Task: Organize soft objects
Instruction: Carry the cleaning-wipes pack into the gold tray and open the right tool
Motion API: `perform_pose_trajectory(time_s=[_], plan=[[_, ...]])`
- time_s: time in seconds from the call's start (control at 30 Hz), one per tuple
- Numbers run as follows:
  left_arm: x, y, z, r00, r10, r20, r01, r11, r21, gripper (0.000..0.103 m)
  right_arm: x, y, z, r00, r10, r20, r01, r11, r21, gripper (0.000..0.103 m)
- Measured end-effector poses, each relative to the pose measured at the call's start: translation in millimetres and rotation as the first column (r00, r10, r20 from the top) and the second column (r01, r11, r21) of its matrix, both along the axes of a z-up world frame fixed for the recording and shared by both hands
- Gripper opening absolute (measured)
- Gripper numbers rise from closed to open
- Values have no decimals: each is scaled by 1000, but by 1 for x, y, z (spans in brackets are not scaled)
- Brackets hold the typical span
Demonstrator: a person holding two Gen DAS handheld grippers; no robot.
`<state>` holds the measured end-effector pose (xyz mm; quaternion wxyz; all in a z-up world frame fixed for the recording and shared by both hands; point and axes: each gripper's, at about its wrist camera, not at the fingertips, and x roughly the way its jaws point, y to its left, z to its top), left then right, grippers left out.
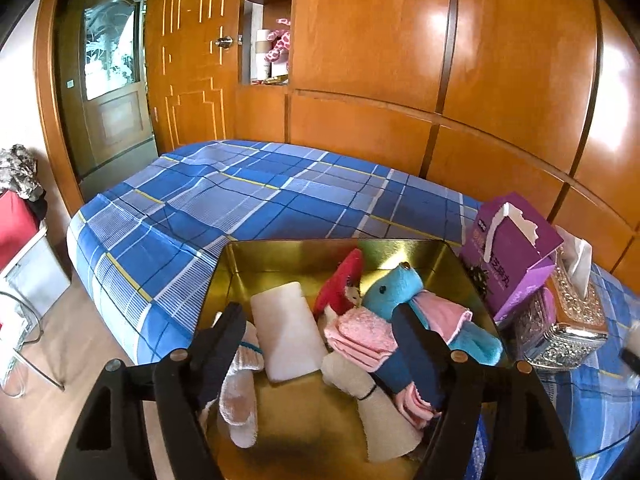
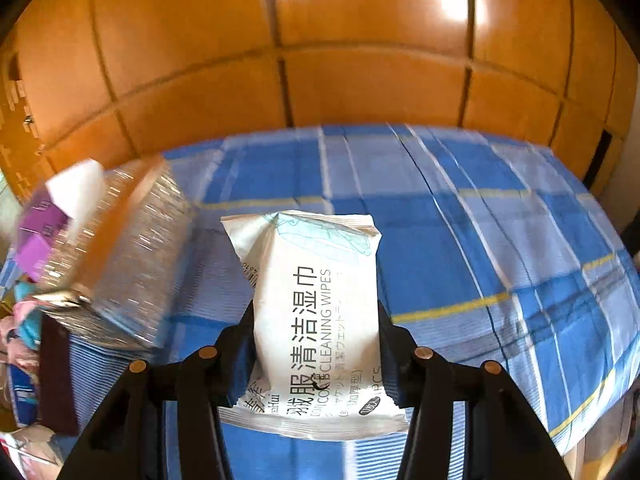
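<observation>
right tongs [image 2: 316,344] clamping white soft wipes pack [image 2: 316,300] mid-body | left tongs [image 1: 320,344] gaping empty over gold metal tin [image 1: 288,248] | advice: keeping squeeze light, lowering pack into bare tin floor under left tongs

Glossy gold metal tin [image 1: 240,264] holding a fleecy blue plush toy [image 1: 394,292], pink terry cloth [image 1: 360,332] and a matt white foam block [image 1: 286,328]; smooth printed plastic wipes pack [image 2: 320,300]; woven plaid cotton bedsheet [image 1: 224,200]; lacquered, reflective wood wardrobe [image 1: 520,60]; embossed shiny metallic tissue box [image 1: 568,328]; purple cardboard box [image 1: 516,248]
</observation>
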<state>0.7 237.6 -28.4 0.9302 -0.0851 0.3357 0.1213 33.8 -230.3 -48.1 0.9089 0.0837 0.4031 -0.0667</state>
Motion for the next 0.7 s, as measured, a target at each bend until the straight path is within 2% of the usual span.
perform_pose_trajectory(time_s=[0.33,0.5,0.7], plan=[[0,-13,0,1000,-25,-7,25,1000,9,80,-6,48,55,979,136,152,-135,991,-15,52],[0,-13,1,1000,-21,-6,21,1000,18,81,-13,82,77,947,235,217,-229,972,-52,52],[-2,-10,4,1000,-8,2,8,1000,30,83,-15,130,90,887,387,254,-377,922,-89,52]])
